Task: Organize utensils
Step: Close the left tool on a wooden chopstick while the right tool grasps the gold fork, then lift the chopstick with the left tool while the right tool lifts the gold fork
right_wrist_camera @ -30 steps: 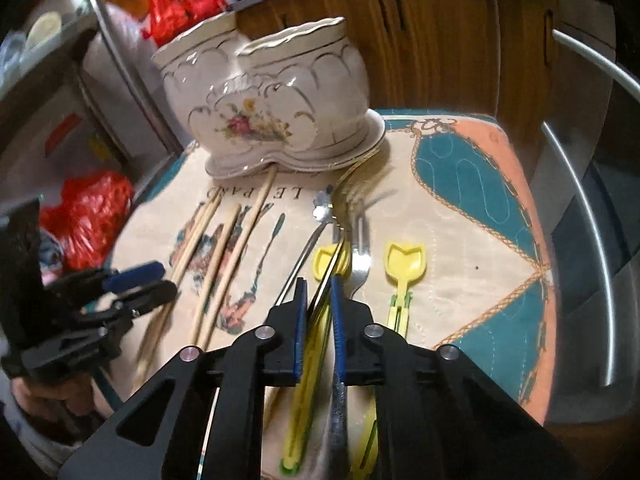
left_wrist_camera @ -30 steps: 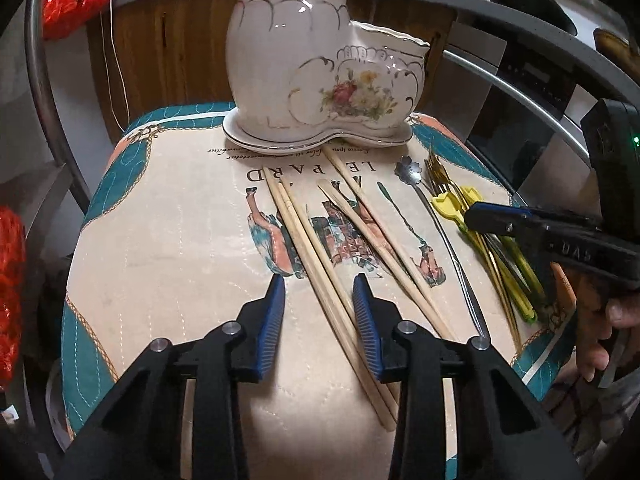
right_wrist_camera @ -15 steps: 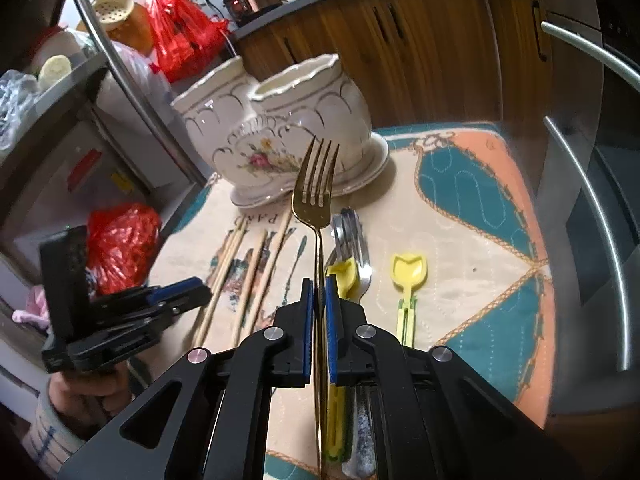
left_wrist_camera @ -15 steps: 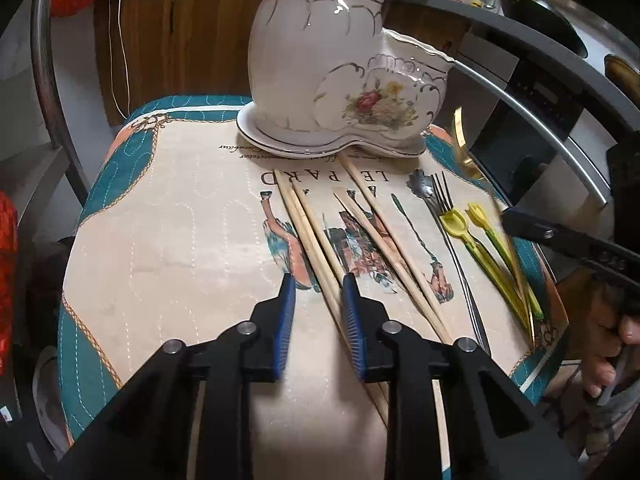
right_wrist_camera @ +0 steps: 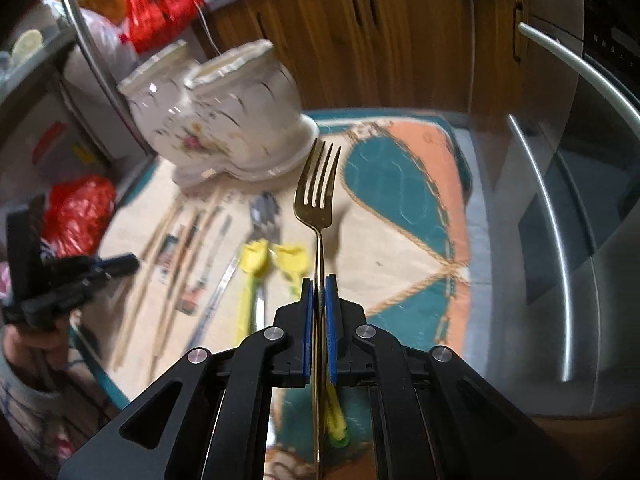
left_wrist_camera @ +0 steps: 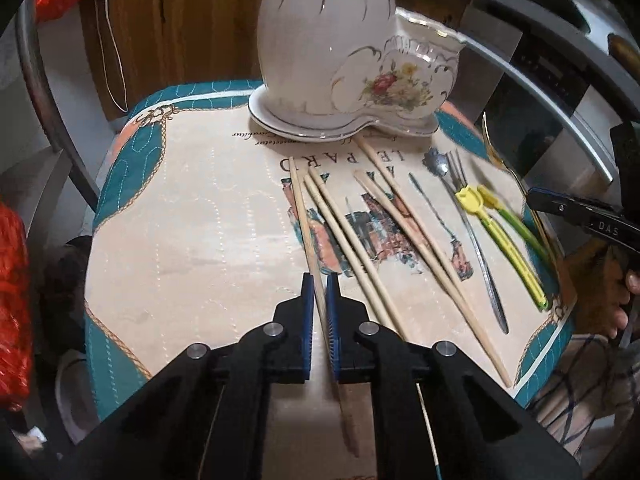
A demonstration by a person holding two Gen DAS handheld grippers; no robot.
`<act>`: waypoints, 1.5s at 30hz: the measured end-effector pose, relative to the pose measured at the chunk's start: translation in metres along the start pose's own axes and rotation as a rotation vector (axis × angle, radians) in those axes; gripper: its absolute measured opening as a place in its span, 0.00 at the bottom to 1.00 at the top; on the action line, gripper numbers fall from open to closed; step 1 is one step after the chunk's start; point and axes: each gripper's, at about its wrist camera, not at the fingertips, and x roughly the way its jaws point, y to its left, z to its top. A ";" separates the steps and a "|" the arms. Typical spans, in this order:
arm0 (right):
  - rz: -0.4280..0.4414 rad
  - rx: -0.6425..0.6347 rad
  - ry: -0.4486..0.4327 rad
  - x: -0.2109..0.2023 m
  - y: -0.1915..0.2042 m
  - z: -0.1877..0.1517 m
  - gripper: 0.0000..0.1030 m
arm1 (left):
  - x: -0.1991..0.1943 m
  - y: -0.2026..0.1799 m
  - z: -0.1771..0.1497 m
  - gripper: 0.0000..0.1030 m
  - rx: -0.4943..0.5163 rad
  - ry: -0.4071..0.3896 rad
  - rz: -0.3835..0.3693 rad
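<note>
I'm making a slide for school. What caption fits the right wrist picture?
Right gripper shut on a gold fork, tines up, above the mat near the flowery holder.

Lighting: dim, warm indoor. Glare on vase. Right view motion-blurred, fork sharp. Fisheye bending, dark corners.

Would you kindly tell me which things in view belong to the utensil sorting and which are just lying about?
Job:
- gold fork, in right gripper
- chopstick, in left gripper
- other chopsticks
- yellow plastic forks
- steel spoon
- ceramic holder

Lying about:
- red bags
- quilted mat
- wooden cabinet
</note>
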 end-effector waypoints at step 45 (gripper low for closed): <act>-0.017 -0.307 0.107 -0.032 0.053 0.044 0.06 | -0.042 0.019 0.033 0.04 0.016 -0.069 -0.118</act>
